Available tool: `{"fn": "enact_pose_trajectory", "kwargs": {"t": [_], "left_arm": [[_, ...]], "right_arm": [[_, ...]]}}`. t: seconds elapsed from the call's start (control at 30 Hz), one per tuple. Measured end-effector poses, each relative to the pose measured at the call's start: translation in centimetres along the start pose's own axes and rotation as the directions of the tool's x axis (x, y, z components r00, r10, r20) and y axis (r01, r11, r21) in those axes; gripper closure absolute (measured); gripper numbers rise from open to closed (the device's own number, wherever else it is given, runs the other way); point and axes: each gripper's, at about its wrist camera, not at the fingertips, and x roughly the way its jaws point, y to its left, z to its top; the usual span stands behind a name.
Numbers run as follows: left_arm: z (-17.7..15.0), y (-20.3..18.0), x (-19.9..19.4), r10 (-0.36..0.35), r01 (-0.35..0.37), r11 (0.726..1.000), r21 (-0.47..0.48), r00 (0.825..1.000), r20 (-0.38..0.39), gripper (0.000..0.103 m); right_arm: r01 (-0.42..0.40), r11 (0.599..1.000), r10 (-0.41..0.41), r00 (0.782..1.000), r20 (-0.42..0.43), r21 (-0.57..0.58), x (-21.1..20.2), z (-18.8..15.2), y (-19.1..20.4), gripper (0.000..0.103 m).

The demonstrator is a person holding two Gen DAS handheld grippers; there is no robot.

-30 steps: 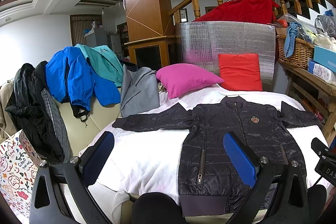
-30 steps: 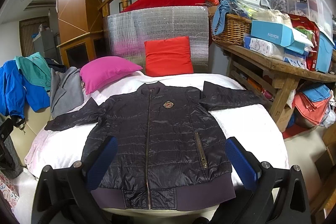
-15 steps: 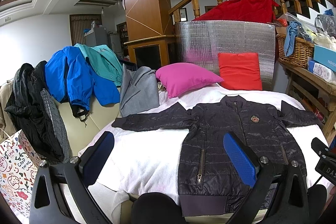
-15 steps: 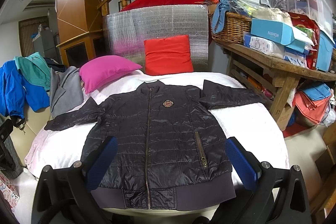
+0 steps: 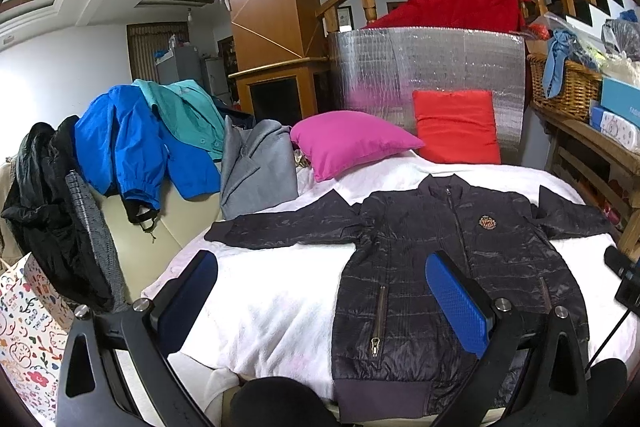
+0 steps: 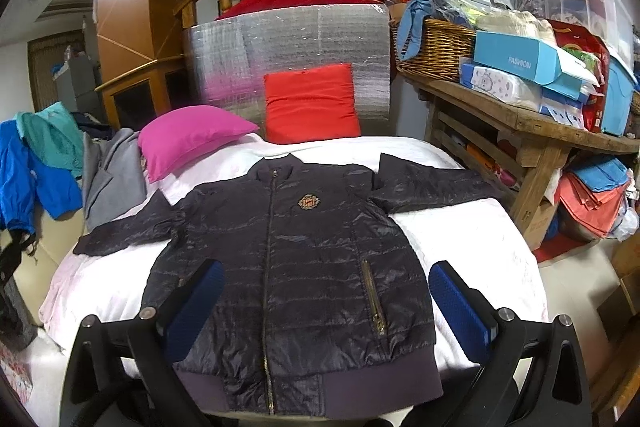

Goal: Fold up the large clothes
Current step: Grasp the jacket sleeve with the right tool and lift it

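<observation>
While black jacket [image 6: 288, 259] lies flat, "FASHION" box [image 6: 520, 61] on shelf; both claws wide apart, holding nothing

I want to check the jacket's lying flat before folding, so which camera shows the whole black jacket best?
The right wrist view: the black jacket sits centred there, both sleeves spread and the hem visible between the open right gripper. The left wrist view shows it off to the right, partly hidden behind a finger of the open left gripper.

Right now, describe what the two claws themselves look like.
Both match. The left claw and right claw each have two flat blue pads with a fine grid texture, on black frames with triangular cut-outs and silver bolts. A thin black cable runs nearby.
</observation>
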Motion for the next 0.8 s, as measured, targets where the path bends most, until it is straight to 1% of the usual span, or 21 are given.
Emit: {"fn": "enact_pose_trajectory", "kwargs": {"t": [0.13,0.2,0.23,0.3,0.33,0.37,0.4,0.43,0.53,0.57,0.6,0.7,0.77,0.8], "left_arm": [[0.4,-1.3,3.1,-0.019,0.02,1.0,0.02,0.999,-0.045,0.0],[0.7,-2.5,6.1,-0.068,0.071,0.997,0.025,0.992,-0.103,0.0],[0.7,-3.2,7.9,-0.096,0.101,0.995,0.026,0.985,-0.143,0.0],[0.4,-5.1,13.2,-0.153,0.164,0.986,0.025,0.958,-0.241,0.0],[0.1,-5.9,15.5,-0.161,0.176,0.984,0.029,0.946,-0.281,0.0],[-0.5,-7.3,18.9,-0.161,0.186,0.982,0.04,0.926,-0.34,0.0],[-1.1,-8.4,21.7,-0.158,0.191,0.98,0.048,0.909,-0.386,0.0],[-1.8,-9.5,24.5,-0.146,0.184,0.982,0.051,0.897,-0.418,0.0],[-2.7,-11.5,29.7,-0.095,0.13,0.99,0.052,0.899,-0.428,0.0],[-2.6,-12.0,30.8,-0.097,0.129,0.99,0.048,0.898,-0.43,0.0],[-2.4,-12.6,31.9,-0.105,0.136,0.99,0.042,0.898,-0.428,0.0],[-2.0,-14.2,34.0,-0.124,0.156,0.987,0.045,0.904,-0.409,0.0],[-2.3,-14.9,34.9,-0.132,0.167,0.984,0.056,0.91,-0.394,0.0],[-2.6,-15.2,35.3,-0.13,0.169,0.983,0.067,0.911,-0.392,0.0]], "right_arm": [[0.008,0.999,-0.008,1.0,-0.013,0.047,2.9,1.7,-1.7,0.0],[-0.006,0.997,0.008,1.0,-0.029,0.08,5.1,2.6,-3.1,0.0],[-0.025,0.993,0.029,0.999,-0.036,0.111,6.7,3.2,-4.5,0.0],[-0.074,0.979,0.082,0.996,-0.038,0.189,9.9,4.1,-7.6,0.0],[-0.103,0.962,0.117,0.992,-0.04,0.251,12.0,4.4,-9.8,0.0],[-0.13,0.939,0.151,0.988,-0.042,0.318,14.1,4.6,-12.1,0.0],[-0.152,0.906,0.183,0.982,-0.043,0.394,16.3,4.5,-14.6,0.0],[-0.162,0.863,0.206,0.978,-0.041,0.479,18.8,4.3,-17.5,0.0],[-0.156,0.731,0.224,0.974,-0.018,0.665,24.8,3.3,-25.1,0.0],[-0.159,0.688,0.229,0.973,-0.004,0.709,26.4,3.0,-27.2,0.0],[-0.167,0.623,0.238,0.971,0.018,0.764,28.4,2.5,-29.8,0.0],[-0.178,0.497,0.232,0.97,0.068,0.849,32.3,1.8,-34.7,0.0],[-0.161,0.445,0.203,0.976,0.076,0.881,34.5,1.5,-36.9,0.0],[-0.155,0.434,0.198,0.977,0.073,0.888,35.4,1.5,-37.7,0.0]]}}
